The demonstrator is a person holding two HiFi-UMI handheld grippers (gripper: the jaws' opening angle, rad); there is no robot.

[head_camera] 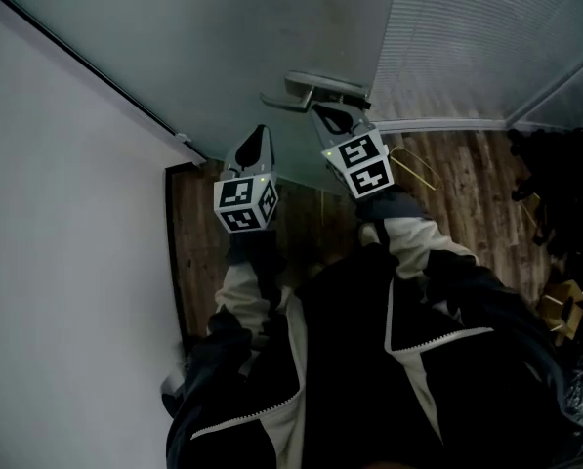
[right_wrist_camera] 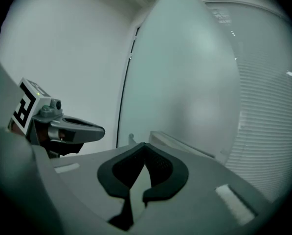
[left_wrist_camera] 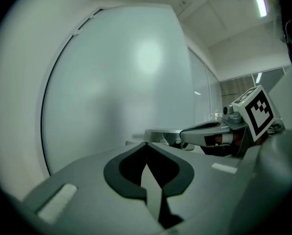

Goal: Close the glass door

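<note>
The frosted glass door (head_camera: 242,37) fills the top of the head view, with a silver lever handle (head_camera: 311,91) on it. My right gripper (head_camera: 332,115) is shut and empty, its tips just below the handle; I cannot tell whether they touch it. My left gripper (head_camera: 259,135) is shut and empty too, and points at the bare glass left of the handle. In the left gripper view the shut jaws (left_wrist_camera: 146,144) face the glass door (left_wrist_camera: 121,82), with the handle (left_wrist_camera: 160,133) and the right gripper (left_wrist_camera: 209,131) to the right. In the right gripper view the shut jaws (right_wrist_camera: 145,144) sit before the handle (right_wrist_camera: 180,143).
A white wall (head_camera: 66,213) runs along the left, meeting the door's dark frame edge (head_camera: 105,76). A ribbed glass panel (head_camera: 486,37) stands right of the door. Below is wooden floor (head_camera: 467,193), with dark clutter (head_camera: 560,193) at the far right.
</note>
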